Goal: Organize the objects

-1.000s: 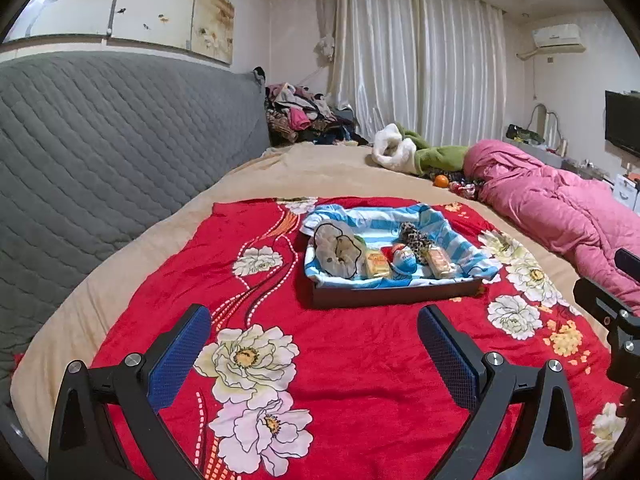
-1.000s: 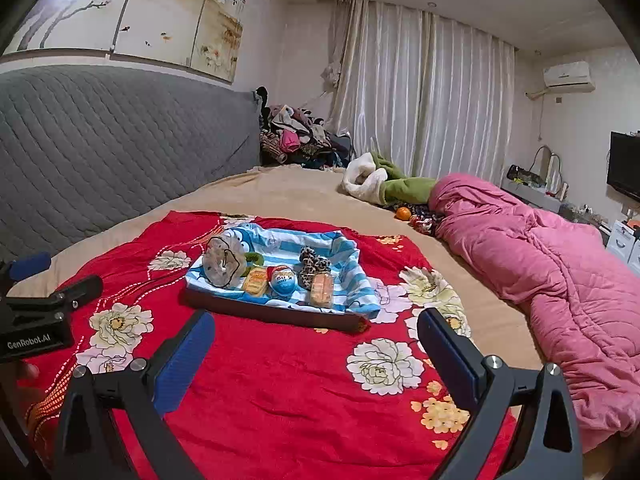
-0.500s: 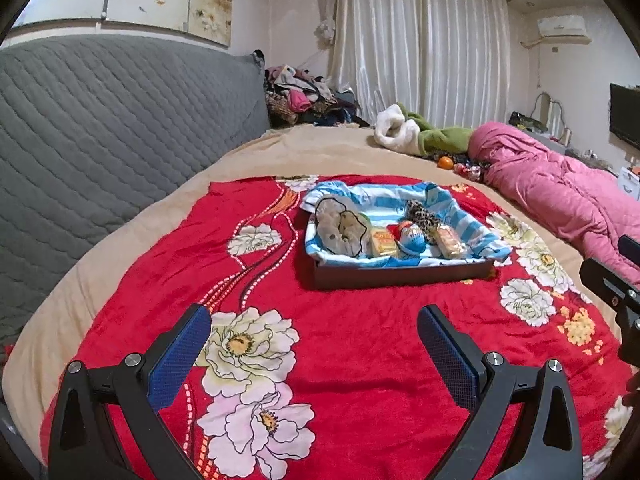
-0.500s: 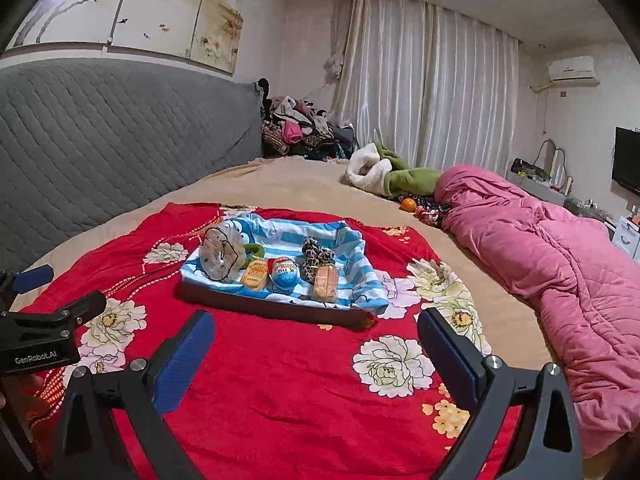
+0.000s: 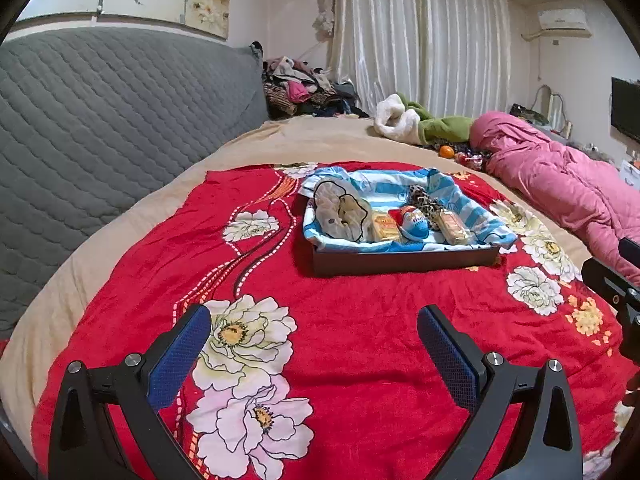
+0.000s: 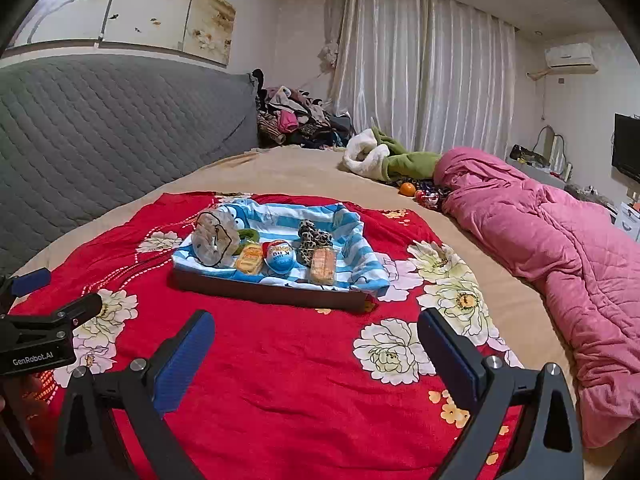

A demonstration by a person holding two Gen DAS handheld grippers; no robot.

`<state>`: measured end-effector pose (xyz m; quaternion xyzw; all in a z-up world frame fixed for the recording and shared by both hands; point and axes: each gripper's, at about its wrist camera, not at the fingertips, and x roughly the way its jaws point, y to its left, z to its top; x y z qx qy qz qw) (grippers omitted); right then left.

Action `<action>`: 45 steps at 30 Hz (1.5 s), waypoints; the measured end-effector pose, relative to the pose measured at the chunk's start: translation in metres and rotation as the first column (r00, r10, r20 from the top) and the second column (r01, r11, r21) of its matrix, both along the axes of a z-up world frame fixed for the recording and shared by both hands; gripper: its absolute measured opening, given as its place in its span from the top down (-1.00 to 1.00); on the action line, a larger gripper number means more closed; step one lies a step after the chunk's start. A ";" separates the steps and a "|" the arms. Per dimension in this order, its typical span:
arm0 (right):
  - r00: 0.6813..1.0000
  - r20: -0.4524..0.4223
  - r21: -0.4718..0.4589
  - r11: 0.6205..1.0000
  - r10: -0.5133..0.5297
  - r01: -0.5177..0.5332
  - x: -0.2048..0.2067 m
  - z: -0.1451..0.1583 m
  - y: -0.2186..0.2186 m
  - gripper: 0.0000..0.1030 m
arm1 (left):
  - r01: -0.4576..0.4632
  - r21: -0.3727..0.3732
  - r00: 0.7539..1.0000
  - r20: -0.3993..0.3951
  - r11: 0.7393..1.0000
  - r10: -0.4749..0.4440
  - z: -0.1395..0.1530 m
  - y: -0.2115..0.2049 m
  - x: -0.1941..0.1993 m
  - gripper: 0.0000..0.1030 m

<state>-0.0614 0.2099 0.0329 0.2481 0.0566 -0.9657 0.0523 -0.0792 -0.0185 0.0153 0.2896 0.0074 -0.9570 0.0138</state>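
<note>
Both grippers, left gripper [image 5: 314, 334] and right gripper [image 6: 316, 338]: black frames, blue textured pads [image 6: 182, 360], silver screws [image 6: 493, 361], white "GenRobot.AI" lettering.

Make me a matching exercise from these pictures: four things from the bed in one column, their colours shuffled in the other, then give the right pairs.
Things:
1. blanket under the tray
2. quilt bunched at the right
3. headboard
4. egg-shaped sweet in the tray

Colours:
A. grey, quilted
B. red with white flowers
C. blue and white with a red end
D. pink

Pairs: 1-B, 2-D, 3-A, 4-C
</note>
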 end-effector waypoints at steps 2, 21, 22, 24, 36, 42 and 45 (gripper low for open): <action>1.000 0.002 -0.002 1.000 -0.003 0.003 -0.001 -0.002 0.002 -0.98 | 0.002 -0.002 1.000 0.009 1.000 -0.002 -0.004 0.001 -0.002 -1.00; 0.998 0.064 -0.010 1.000 -0.021 0.022 -0.019 -0.039 0.009 -0.98 | 0.015 0.009 0.998 0.063 1.000 -0.016 -0.037 0.003 -0.020 -1.00; 0.998 0.065 -0.011 1.000 -0.020 0.021 -0.019 -0.041 0.009 -0.98 | 0.016 0.010 0.998 0.064 1.000 -0.017 -0.039 0.002 -0.022 -1.00; 0.997 0.070 -0.014 1.000 -0.018 0.019 -0.020 -0.044 0.010 -0.98 | 0.015 0.009 0.998 0.068 1.000 -0.015 -0.041 0.003 -0.023 -1.00; 0.994 0.104 -0.006 1.000 -0.020 0.020 -0.027 -0.058 0.011 -0.98 | 0.008 0.016 0.996 0.085 1.000 -0.009 -0.054 0.002 -0.032 -1.00; 0.993 0.116 -0.005 1.000 -0.026 0.026 -0.030 -0.065 0.013 -0.98 | 0.009 0.010 0.994 0.106 1.000 -0.010 -0.065 0.003 -0.037 -1.00; 0.992 0.122 -0.008 1.000 -0.024 0.025 -0.031 -0.068 0.014 -0.98 | 0.011 0.008 0.993 0.114 1.000 -0.012 -0.071 0.004 -0.039 -1.00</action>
